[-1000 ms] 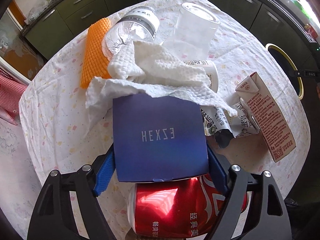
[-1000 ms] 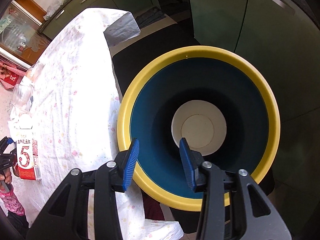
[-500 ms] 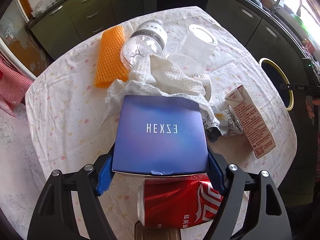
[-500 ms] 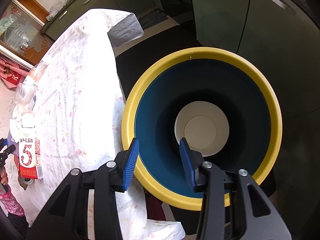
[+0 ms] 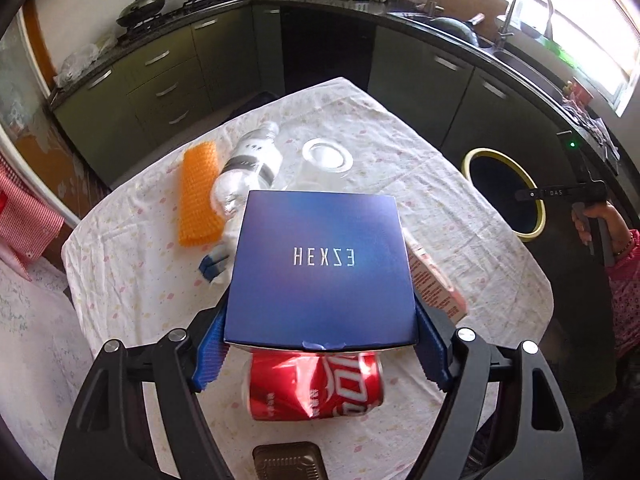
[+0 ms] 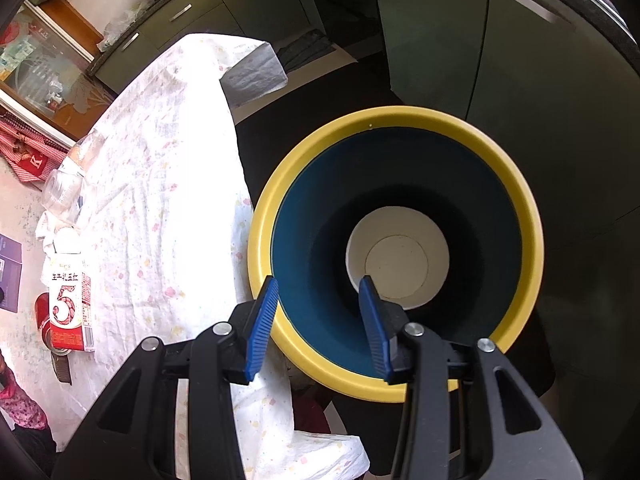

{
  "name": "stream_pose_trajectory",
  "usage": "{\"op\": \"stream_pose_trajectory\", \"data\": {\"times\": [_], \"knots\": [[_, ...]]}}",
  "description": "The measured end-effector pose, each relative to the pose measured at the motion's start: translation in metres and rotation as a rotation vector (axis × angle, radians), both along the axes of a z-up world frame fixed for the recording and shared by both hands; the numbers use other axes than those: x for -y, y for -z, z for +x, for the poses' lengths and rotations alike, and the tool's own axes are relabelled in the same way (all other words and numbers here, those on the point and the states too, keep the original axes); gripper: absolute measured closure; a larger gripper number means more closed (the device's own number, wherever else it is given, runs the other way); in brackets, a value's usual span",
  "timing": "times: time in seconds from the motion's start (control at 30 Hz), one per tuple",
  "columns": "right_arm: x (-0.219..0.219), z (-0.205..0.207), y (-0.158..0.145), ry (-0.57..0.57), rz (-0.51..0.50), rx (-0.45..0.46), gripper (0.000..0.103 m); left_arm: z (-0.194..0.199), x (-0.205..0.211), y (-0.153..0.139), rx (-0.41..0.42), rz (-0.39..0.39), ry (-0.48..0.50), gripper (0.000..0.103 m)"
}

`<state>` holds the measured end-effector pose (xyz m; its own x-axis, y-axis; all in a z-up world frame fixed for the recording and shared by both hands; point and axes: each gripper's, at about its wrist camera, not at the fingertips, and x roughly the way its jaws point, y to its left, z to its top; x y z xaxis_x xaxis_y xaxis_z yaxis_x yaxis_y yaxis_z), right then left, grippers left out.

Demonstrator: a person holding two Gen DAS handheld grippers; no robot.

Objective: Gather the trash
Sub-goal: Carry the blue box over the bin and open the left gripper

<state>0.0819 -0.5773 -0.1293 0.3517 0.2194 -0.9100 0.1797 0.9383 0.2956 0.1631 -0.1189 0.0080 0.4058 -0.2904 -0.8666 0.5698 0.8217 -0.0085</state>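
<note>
My left gripper (image 5: 320,344) is shut on a flat blue box (image 5: 320,268) marked HEXZE, held above the table (image 5: 460,208). Below it lie a red soda can (image 5: 316,388), a red-and-white carton (image 5: 436,292), an orange mesh roll (image 5: 198,196), a clear bottle (image 5: 248,168) and a clear cup (image 5: 326,156). The blue bin with a yellow rim (image 5: 538,200) stands off the table's right side. In the right wrist view my right gripper (image 6: 320,320) hangs open and empty over that bin's rim (image 6: 260,216); a white paper bowl (image 6: 396,256) lies at the bottom.
Dark kitchen cabinets (image 5: 172,80) and a counter with a sink (image 5: 512,52) ring the table. A brown tray (image 5: 288,460) sits at the near table edge. A person's hand (image 5: 592,220) holds the other gripper at right. The carton (image 6: 70,304) stands near the table edge.
My left gripper has lifted the blue box well above the table, so the paper towel and wrappers are now hidden behind it. The right gripper has drifted slightly over the bin and stays open.
</note>
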Motion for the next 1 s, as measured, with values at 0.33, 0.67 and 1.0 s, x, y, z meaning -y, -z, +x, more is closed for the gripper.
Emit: {"op": "stream_pose_trajectory", "data": {"times": [0.33, 0.67, 1.0], "knots": [[0.054, -0.049, -0.022, 0.12, -0.043, 0.055, 0.063, -0.011, 0.16, -0.01, -0.007, -0.015, 0.321, 0.026], [0.101, -0.091, -0.014, 0.188, -0.032, 0.076, 0.063, -0.018, 0.348, 0.045, -0.094, 0.058, 0.518, 0.026], [0.132, -0.125, -0.002, 0.254, -0.019, 0.072, 0.062, -0.008, 0.458, 0.129, -0.173, 0.173, 0.516, 0.026]]}}
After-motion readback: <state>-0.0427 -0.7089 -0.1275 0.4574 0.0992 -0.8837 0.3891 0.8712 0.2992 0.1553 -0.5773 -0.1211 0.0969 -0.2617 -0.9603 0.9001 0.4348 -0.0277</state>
